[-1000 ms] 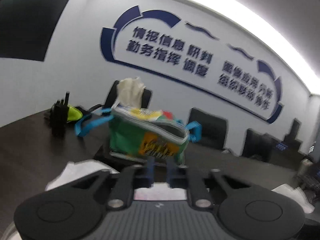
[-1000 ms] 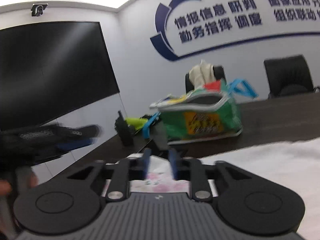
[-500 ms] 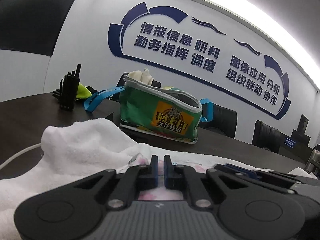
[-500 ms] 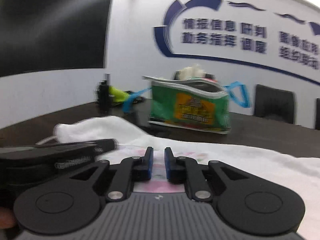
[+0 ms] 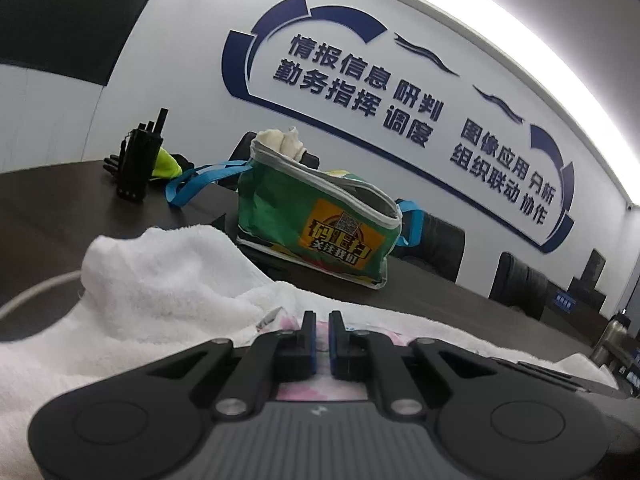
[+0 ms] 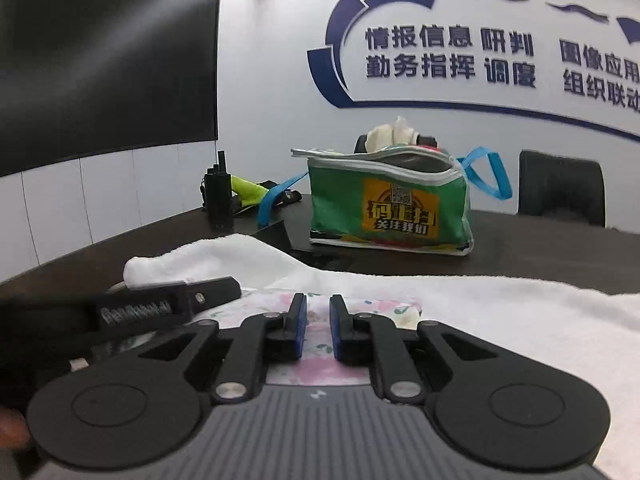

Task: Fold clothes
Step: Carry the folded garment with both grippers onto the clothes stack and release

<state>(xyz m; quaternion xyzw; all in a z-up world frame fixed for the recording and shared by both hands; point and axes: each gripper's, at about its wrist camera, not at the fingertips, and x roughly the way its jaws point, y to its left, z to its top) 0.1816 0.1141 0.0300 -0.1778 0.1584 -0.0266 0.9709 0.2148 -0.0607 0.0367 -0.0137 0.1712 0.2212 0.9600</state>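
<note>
Left gripper point(image 5: 321, 316) pinching the flowery cloth point(image 5: 289, 323), low over the white towel point(image 5: 160, 280) on the dark table point(image 5: 48, 208). Right gripper point(image 6: 318, 300) pinching the same flowery cloth point(image 6: 384, 308) too, just beside the left one. Farther back, a green bag point(image 6: 388, 208) with blue straps; far left, a black radio point(image 6: 218, 194).

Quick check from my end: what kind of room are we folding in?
Likely an office meeting room: a long dark table, black office chairs along it, a large dark wall screen and blue wall lettering.
</note>
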